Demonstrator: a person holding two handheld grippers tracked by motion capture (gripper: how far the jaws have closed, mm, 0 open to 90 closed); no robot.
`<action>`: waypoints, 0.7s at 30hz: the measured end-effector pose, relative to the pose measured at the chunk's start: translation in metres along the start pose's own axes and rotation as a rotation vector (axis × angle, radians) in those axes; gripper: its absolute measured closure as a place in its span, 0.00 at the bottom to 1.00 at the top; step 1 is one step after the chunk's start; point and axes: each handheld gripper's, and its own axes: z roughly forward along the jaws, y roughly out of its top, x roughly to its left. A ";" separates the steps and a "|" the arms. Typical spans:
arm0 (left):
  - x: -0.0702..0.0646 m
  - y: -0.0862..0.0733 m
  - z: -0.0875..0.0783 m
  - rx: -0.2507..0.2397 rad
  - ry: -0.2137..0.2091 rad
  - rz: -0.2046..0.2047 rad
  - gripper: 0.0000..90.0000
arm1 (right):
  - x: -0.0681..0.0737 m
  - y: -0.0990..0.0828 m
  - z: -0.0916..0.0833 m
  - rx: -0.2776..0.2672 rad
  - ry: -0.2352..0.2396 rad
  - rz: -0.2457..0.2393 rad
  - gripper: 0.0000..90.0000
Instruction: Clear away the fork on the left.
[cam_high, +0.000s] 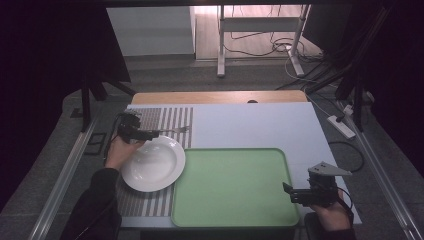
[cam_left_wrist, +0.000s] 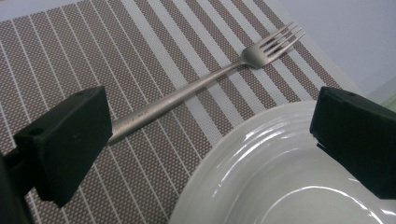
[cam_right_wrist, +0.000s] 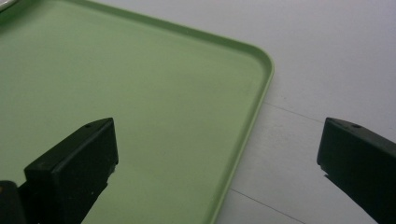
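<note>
While the left gripper (cam_high: 150, 134) is hovering over the striped brown-and-white woven placemat (cam_left_wrist: 70, 56) with its jaws spread wide and holding nothing, the slim matte-steel fork (cam_left_wrist: 205, 81) is lying flat on that mat, just beyond the far rim of the round white ceramic plate (cam_left_wrist: 280, 168). Its handle end is sitting beside the left jaw in the left gripper view, and its tines are pointing away towards the pale blue worktop (cam_high: 250, 125). Judging by its look, the fork is going to handle as a light, stiff and rather slippery thing, lying low against the mat, so the jaws are likely needing to close across the narrow handle near its middle, clear of the plate's edge, which is fragile and could be knocked. Over at the near right corner of the flat green plastic tray (cam_right_wrist: 140, 93), the right gripper (cam_high: 295, 194) is resting with its jaws likewise wide apart and empty, well away from the fork.
</note>
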 end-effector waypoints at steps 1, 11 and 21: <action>0.001 0.001 0.001 0.001 0.001 0.002 0.01 | 0.000 0.000 0.000 0.001 -0.001 0.000 0.00; 0.017 0.015 0.009 0.041 0.029 0.028 0.37 | 0.000 0.000 0.000 0.000 0.000 0.004 0.00; 0.034 0.022 0.025 0.103 0.013 0.017 0.90 | -0.001 0.000 0.000 0.007 0.000 0.009 0.00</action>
